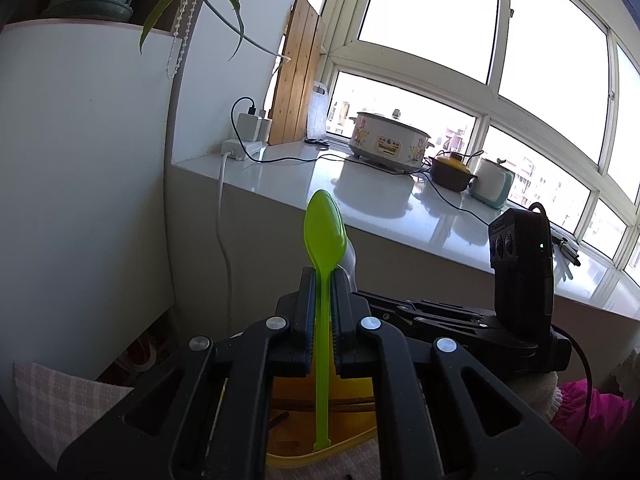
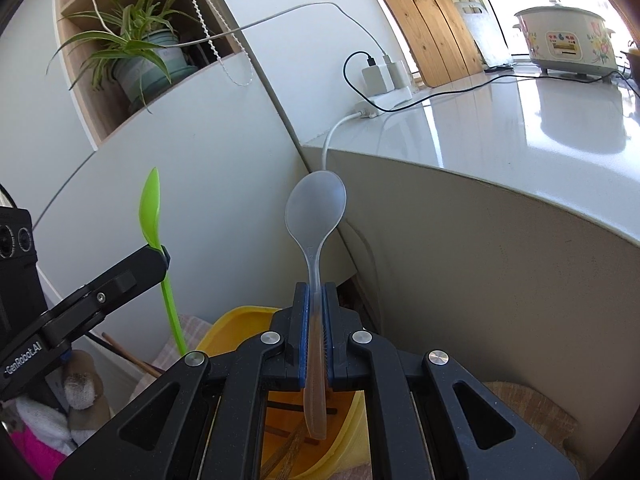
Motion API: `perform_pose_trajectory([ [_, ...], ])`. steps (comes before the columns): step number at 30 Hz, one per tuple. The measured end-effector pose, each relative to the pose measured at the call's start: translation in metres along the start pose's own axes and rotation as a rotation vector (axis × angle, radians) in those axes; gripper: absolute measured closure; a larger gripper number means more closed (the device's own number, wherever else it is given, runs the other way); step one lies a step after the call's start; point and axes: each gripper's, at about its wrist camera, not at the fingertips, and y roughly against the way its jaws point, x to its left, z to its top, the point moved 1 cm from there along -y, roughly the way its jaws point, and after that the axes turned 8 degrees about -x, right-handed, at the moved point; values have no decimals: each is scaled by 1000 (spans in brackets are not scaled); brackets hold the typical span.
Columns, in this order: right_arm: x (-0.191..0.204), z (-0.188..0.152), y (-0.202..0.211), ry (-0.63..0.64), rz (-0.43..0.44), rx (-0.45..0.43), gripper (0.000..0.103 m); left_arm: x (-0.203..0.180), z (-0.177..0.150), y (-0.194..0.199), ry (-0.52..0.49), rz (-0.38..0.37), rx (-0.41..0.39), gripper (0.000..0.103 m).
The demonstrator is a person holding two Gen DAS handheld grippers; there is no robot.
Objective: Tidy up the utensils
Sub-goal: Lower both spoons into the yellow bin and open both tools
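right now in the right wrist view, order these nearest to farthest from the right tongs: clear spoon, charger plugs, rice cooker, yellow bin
1. clear spoon, clamped in the right tongs
2. yellow bin, just below
3. charger plugs, on the counter's near left end
4. rice cooker, far right by the window

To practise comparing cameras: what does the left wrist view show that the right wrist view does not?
Left wrist view only: a brown pot and a teal canister on the counter.
Right wrist view only: the shelf holding the plant.
Both: the green spoon in the left gripper, the clear spoon in the right gripper, the yellow bin, the cooker.
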Motion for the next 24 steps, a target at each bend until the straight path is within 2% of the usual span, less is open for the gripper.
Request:
perform_pose_trajectory([
  [15, 6, -16, 20, 15, 3, 32, 98, -2, -9, 7, 10, -13, 46, 98],
  [24, 10, -20, 36, 12, -30, 31, 98, -1, -15, 21, 31, -10, 74, 98],
])
